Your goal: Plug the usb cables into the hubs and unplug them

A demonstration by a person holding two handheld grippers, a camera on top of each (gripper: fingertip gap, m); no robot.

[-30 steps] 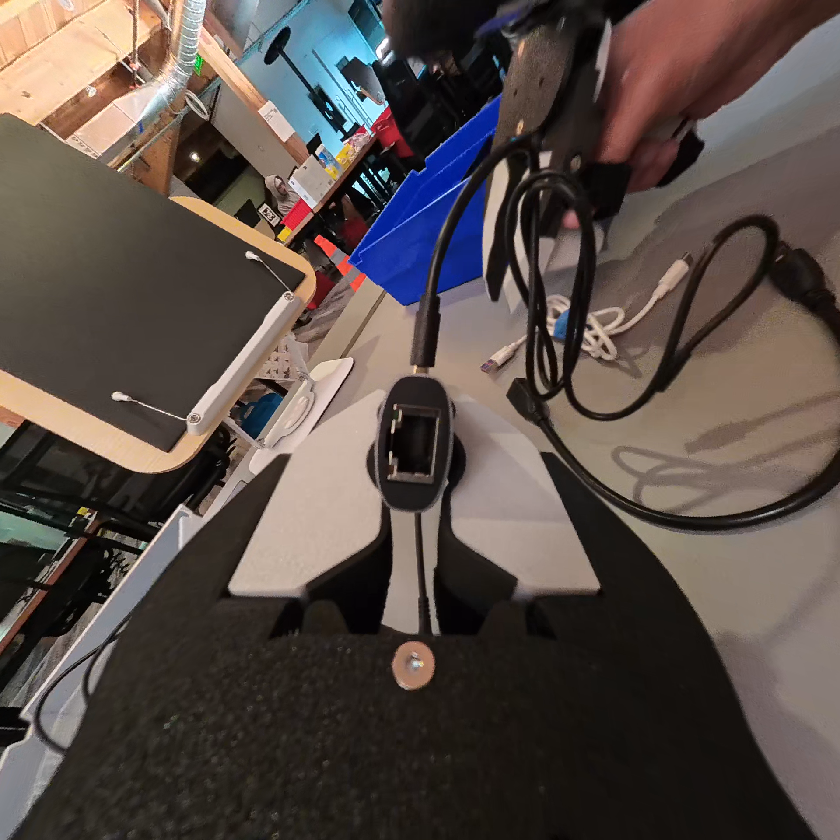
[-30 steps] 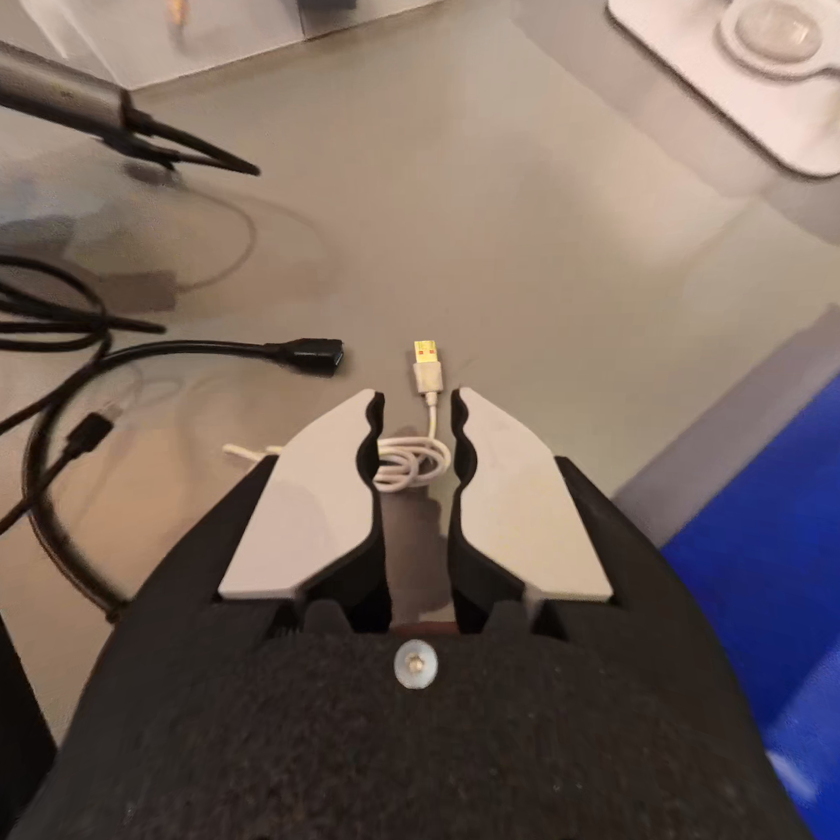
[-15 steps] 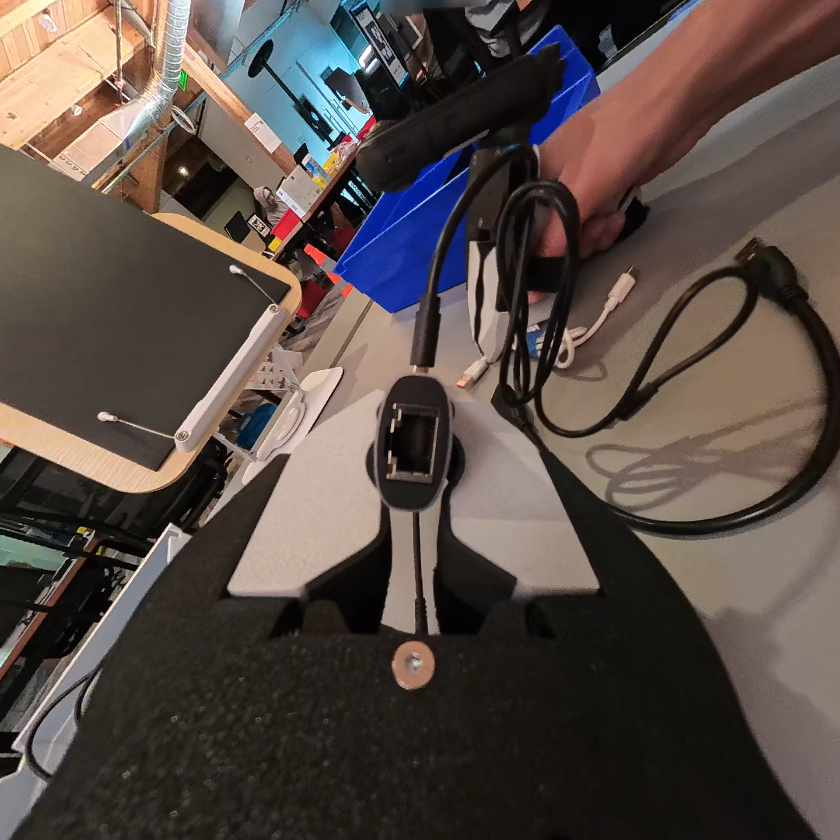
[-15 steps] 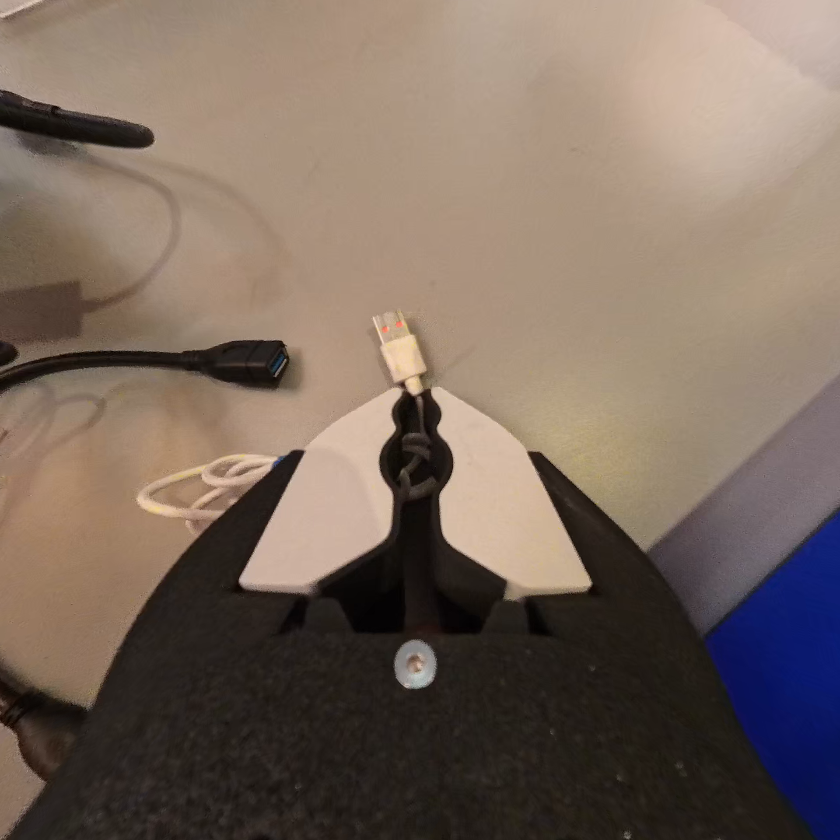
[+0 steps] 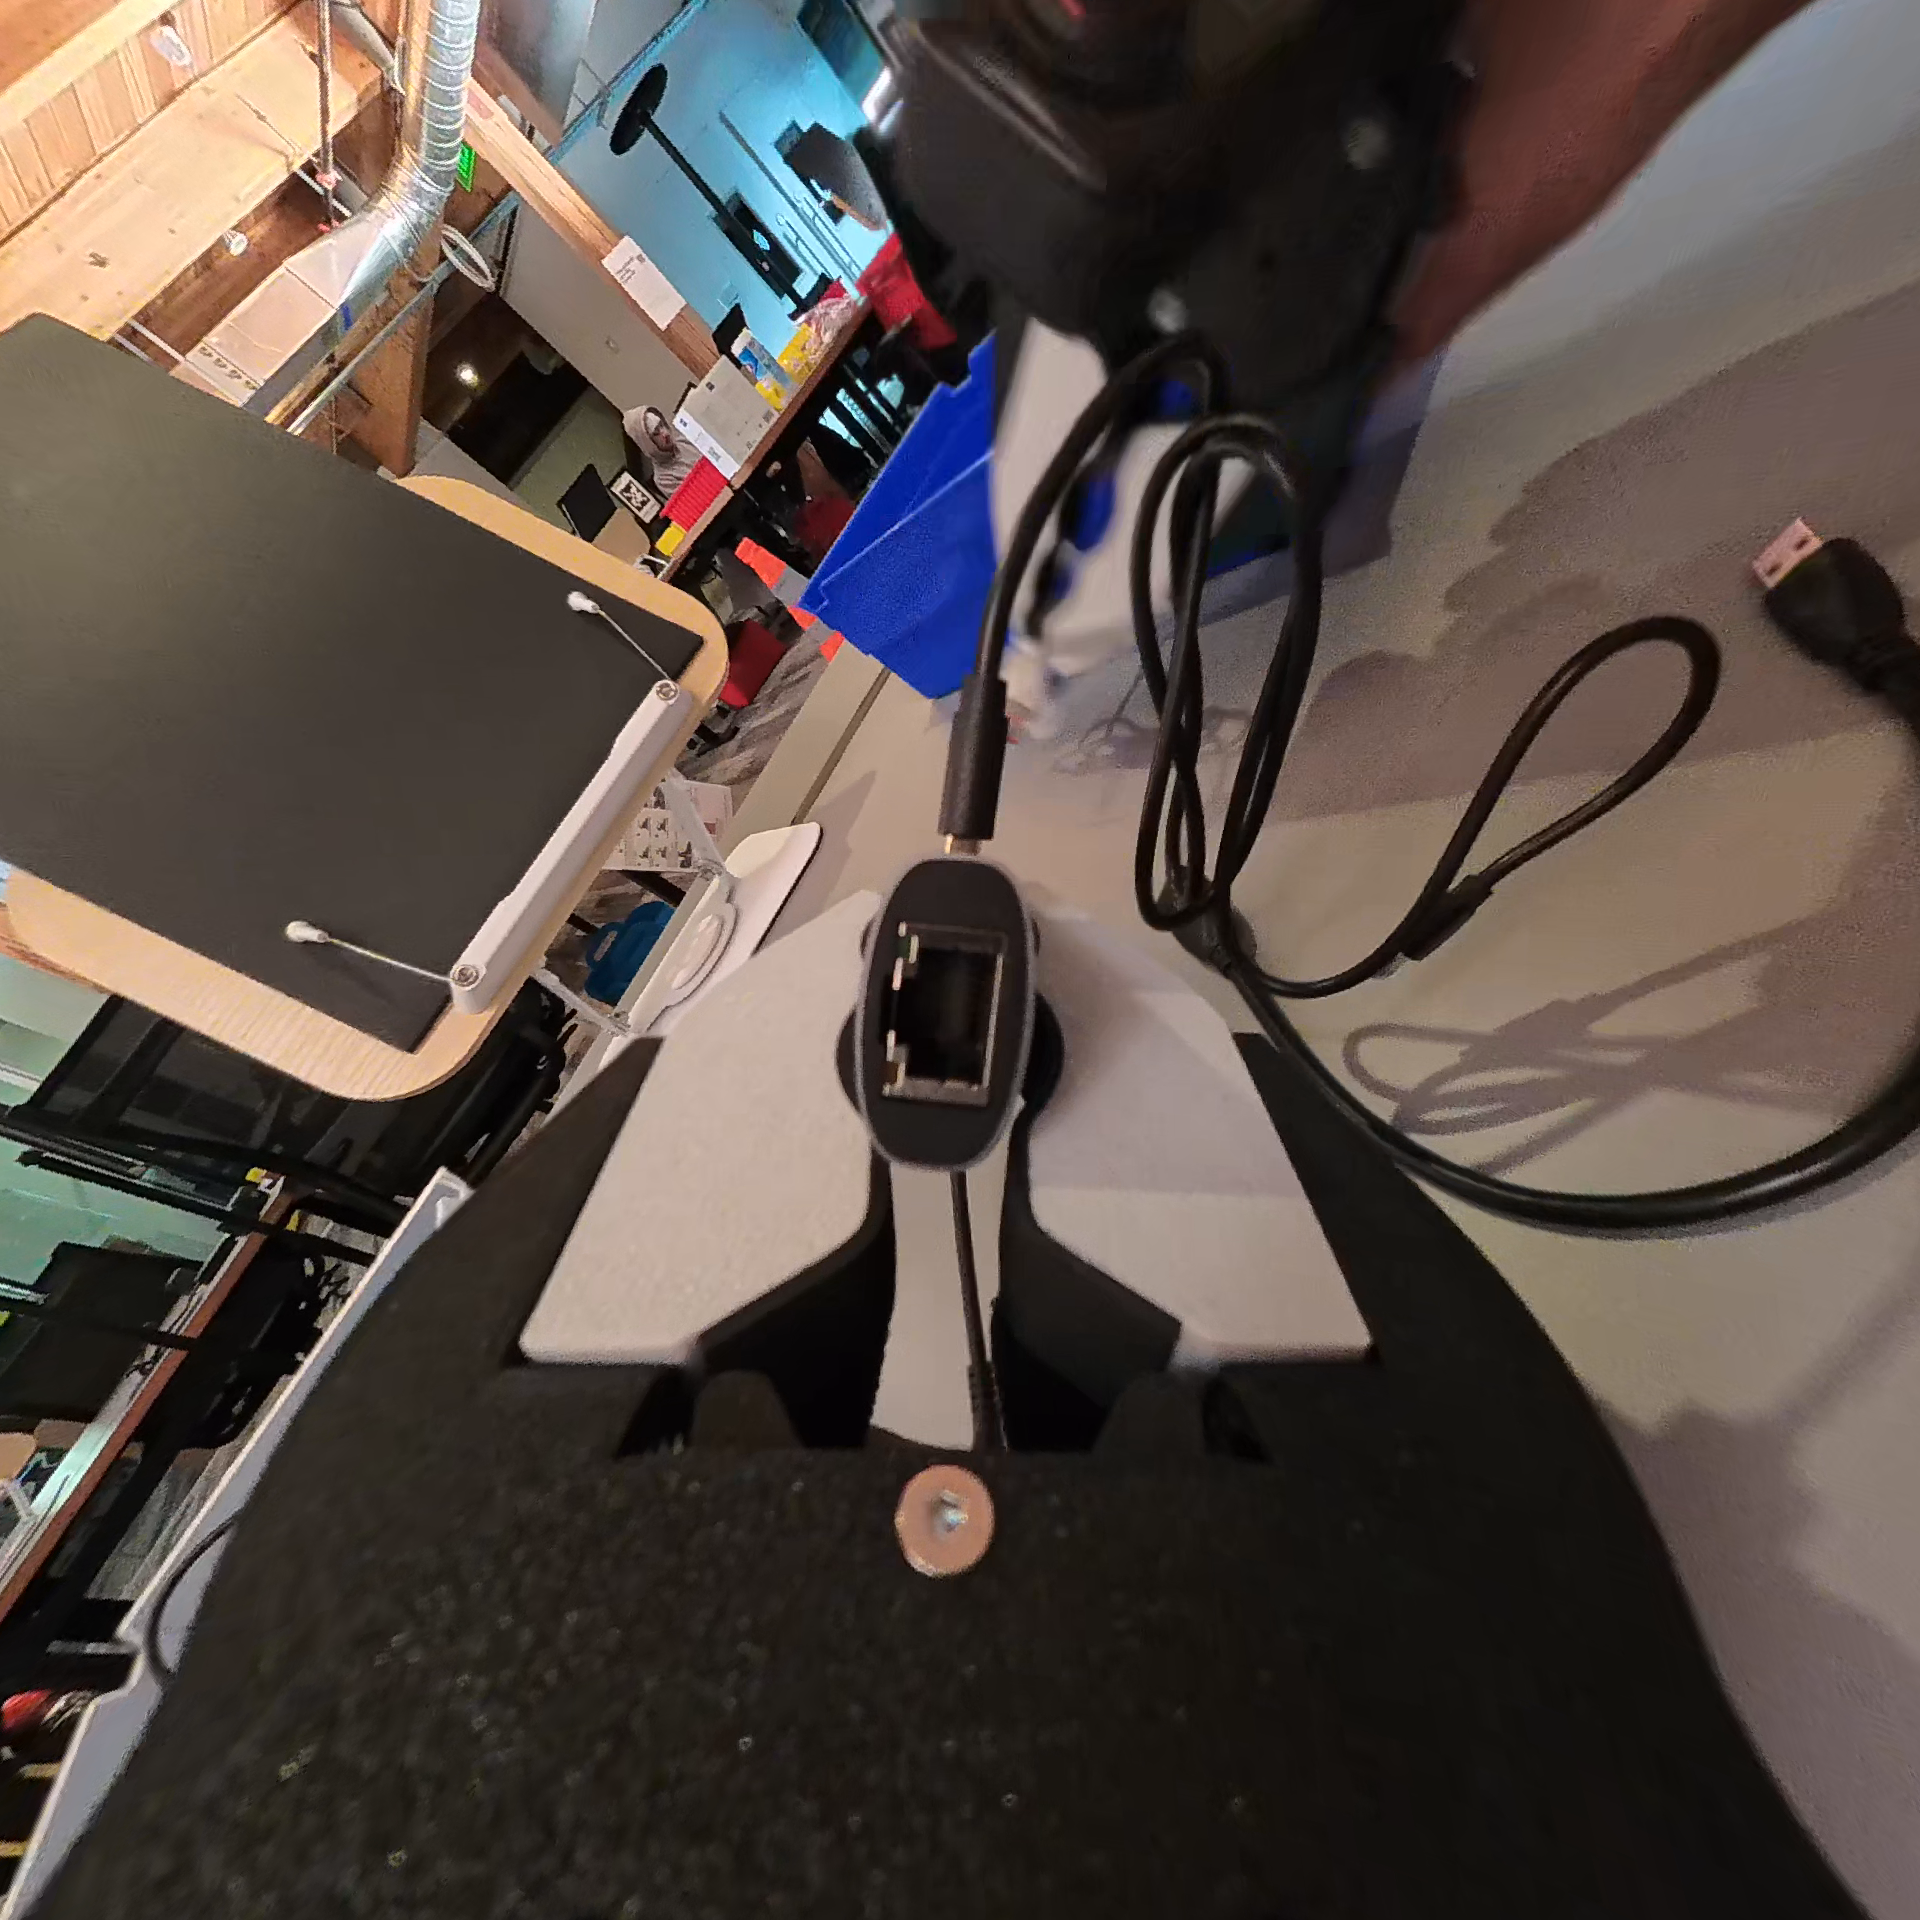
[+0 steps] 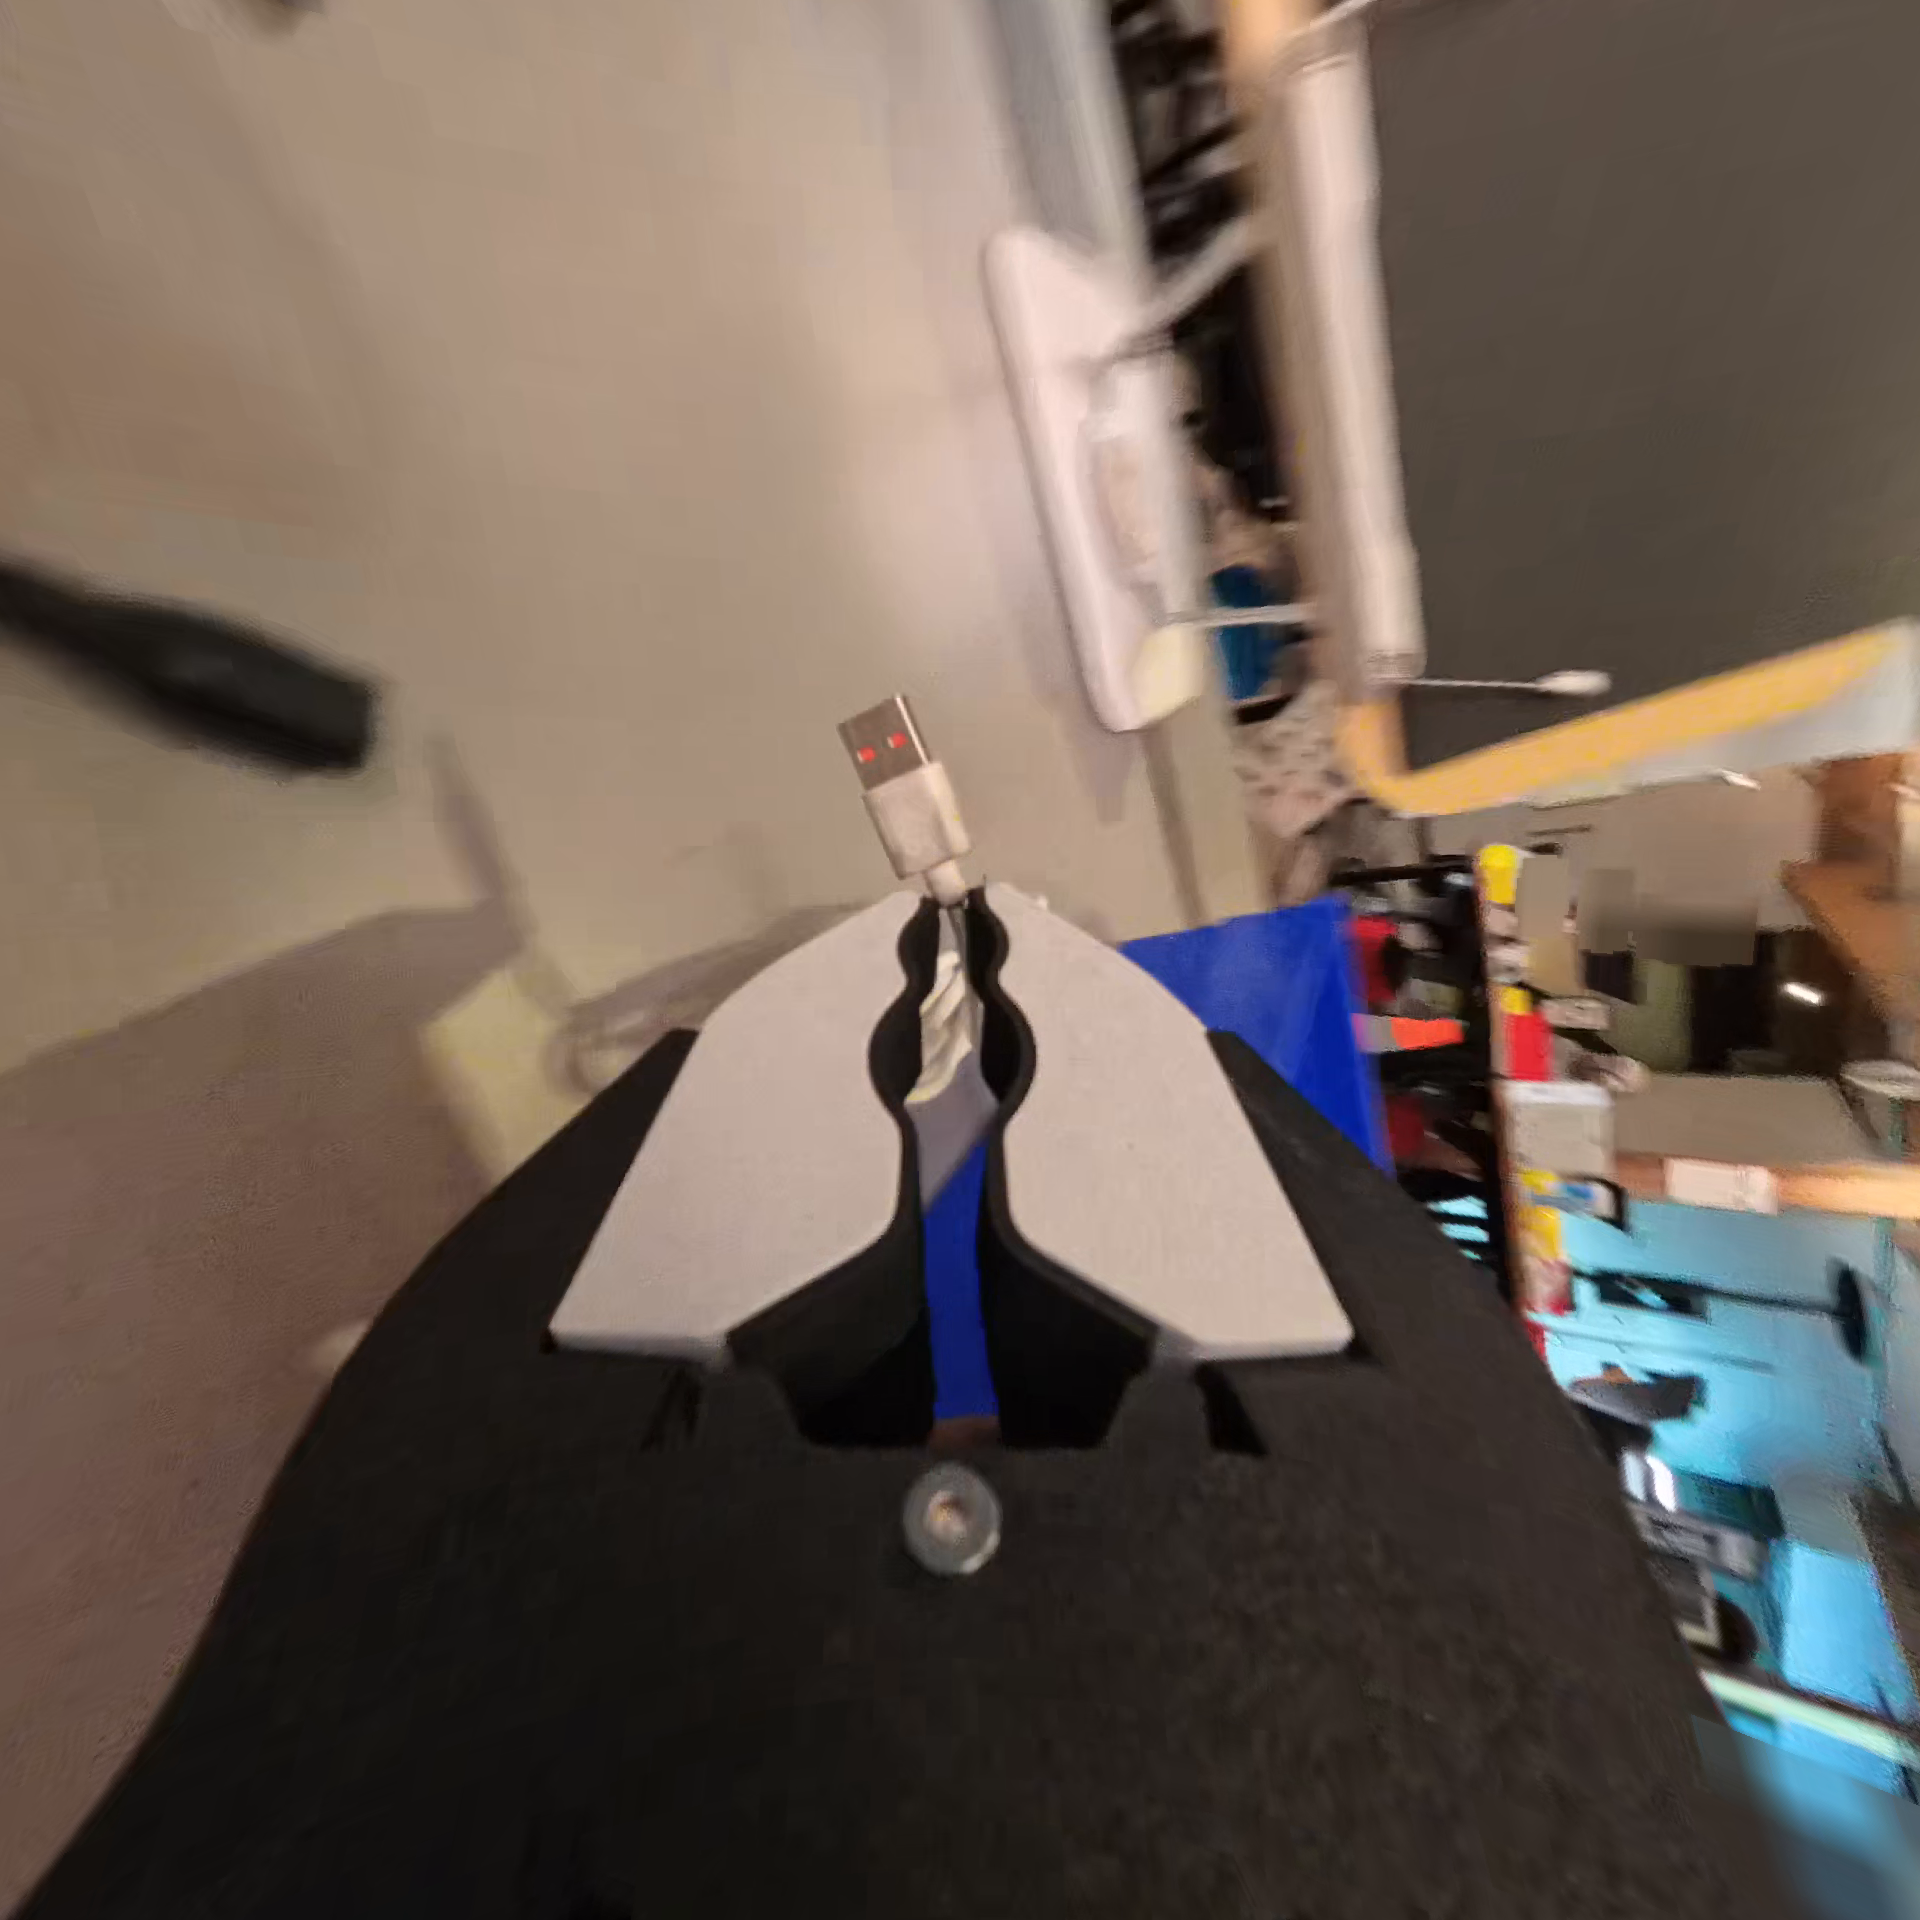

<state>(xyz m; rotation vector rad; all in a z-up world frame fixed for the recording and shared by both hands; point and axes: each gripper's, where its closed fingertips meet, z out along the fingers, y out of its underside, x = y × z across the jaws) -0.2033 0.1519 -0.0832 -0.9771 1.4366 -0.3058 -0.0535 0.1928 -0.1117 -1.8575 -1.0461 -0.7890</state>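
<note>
My left gripper (image 5: 948,925) is shut on a dark grey hub (image 5: 943,1023), held end-on above the grey table (image 5: 1558,1351). A black cable plug (image 5: 974,769) is in the hub's far end. My right gripper (image 6: 958,902) is shut on a white usb cable just behind its plug (image 6: 899,781), which sticks out past the fingertips, lifted off the table. The right gripper also shows blurred in the left wrist view (image 5: 1081,561), high and close beyond the hub, held by a hand (image 5: 1621,156).
Black cables (image 5: 1455,935) loop over the table to the right, with a thick black plug (image 5: 1839,603) at far right. A blue bin (image 5: 904,561) stands at the back. A black board with a wooden rim (image 5: 260,675) hangs at left. A white tray (image 6: 1091,499) lies near the table edge.
My right gripper closed on the white usb cable, lifted it off the table and swung it up toward the hub. My left gripper kept holding the hub nearly still.
</note>
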